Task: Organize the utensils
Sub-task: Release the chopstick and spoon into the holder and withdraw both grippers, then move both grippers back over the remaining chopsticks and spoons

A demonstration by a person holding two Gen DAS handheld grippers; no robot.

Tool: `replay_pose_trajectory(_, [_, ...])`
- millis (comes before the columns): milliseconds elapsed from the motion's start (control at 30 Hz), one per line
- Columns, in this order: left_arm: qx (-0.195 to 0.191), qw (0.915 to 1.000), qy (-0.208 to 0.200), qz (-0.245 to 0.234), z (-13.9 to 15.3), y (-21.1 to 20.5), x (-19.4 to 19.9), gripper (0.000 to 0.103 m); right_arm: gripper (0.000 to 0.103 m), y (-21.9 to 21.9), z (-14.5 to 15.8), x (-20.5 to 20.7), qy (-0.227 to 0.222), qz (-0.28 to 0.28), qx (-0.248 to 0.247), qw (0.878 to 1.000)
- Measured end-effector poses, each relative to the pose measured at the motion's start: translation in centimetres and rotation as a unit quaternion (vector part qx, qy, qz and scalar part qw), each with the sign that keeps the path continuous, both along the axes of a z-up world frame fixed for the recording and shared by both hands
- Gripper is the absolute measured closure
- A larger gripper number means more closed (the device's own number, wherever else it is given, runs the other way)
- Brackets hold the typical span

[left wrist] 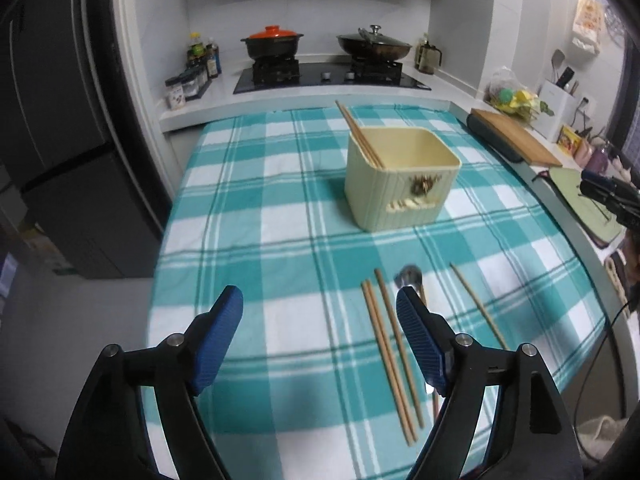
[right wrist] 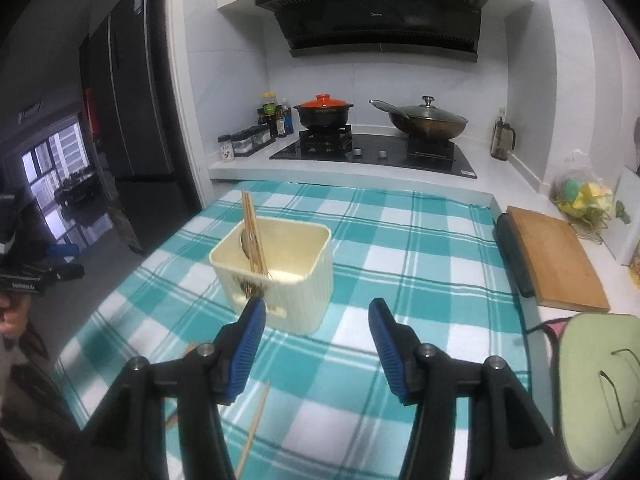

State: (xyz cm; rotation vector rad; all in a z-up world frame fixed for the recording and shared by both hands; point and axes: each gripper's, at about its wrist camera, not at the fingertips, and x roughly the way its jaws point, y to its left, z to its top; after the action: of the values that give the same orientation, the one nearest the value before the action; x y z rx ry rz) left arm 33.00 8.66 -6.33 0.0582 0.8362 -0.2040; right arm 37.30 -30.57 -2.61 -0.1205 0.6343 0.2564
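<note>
- The left gripper [left wrist: 320,312] points down at the desk, its 2 blue ribbed fingers [left wrist: 224,332] wide apart with nothing between them, above the near edge of the teal-and-white checked cloth [left wrist: 256,216].
- The right gripper [right wrist: 316,320] tilts down toward the cream ribbed plastic bin [right wrist: 296,280], its fingers apart and empty.
- The bin stands upright mid-cloth; 2 brown wooden chopsticks [right wrist: 253,232] lean in its far-left corner.
- Only the right wrist view shows a metal spoon [right wrist: 246,246] inside the bin, beside those chopsticks.
- Only the left wrist view shows the loose utensils in full: 3 wooden chopsticks [left wrist: 390,352] lying side by side just left of the right finger, a dark-bowled spoon [left wrist: 410,276] partly hidden behind that finger, and 1 separate chopstick [left wrist: 476,304] further right.
- Behind the desk is a white counter with a black gas hob [right wrist: 372,154], an orange-lidded black clay pot [right wrist: 324,114] and a lidded wok [right wrist: 428,120], under a black range hood [right wrist: 376,20].
- A wooden cutting board [right wrist: 556,260] lies to the right.
</note>
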Motion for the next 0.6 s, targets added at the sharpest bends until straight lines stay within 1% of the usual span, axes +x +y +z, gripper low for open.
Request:
replay_pose_trajectory(67, [-0.011, 0.9999, 0.004, 0.010, -2.5, -0.1, -3.1, 0.022, 0.048, 0.3, -1.6, -4.0, -0.009, 0.001, -0.031, 0.999])
replay_pose_trajectory(133, [-0.040, 0.9988, 0.013, 0.027, -5.1, -0.3, -5.4, 0.022, 0.048, 0.7, -3.9, -7.5, -0.007, -0.003, -0.050, 0.999])
replay_pose_trajectory(233, [-0.104, 0.9925, 0.042, 0.048, -8.3, -0.6, -7.4, 0.022, 0.048, 1.4, -8.1, -11.3, 0.018, -0.016, -0.039, 0.999])
replay_pose_trajectory(267, [-0.117, 0.9906, 0.049, 0.052, -9.2, -0.9, -7.8, 0.022, 0.048, 1.8, -9.2, -12.3, 0.023, -0.021, -0.038, 0.999])
replay_pose_trajectory(300, [-0.116, 0.9903, 0.052, 0.055, -9.8, -1.3, -8.1, 0.022, 0.048, 2.4, -10.3, -13.2, 0.024, -0.026, -0.043, 0.998])
replay_pose_trajectory(367, [-0.104, 0.9920, 0.055, 0.048, -10.1, -2.3, -8.5, 0.022, 0.048, 3.4, -11.9, -14.5, 0.022, -0.031, -0.045, 0.998])
replay_pose_trajectory(433, [-0.090, 0.9942, 0.044, 0.040, -9.4, -2.8, -8.9, 0.022, 0.048, 4.1, -12.5, -15.4, 0.024, -0.031, -0.032, 0.999])
replay_pose_trajectory(533, [-0.075, 0.9960, 0.016, 0.045, -7.9, -2.5, -9.5, 0.022, 0.048, 5.3, -12.3, -16.6, 0.017, -0.017, -0.025, 0.999])
replay_pose_trajectory(600, [-0.085, 0.9950, 0.006, 0.052, -7.2, -2.0, -9.7, 0.022, 0.048, 5.9, -11.7, -17.2, -0.001, -0.008, -0.042, 0.999])
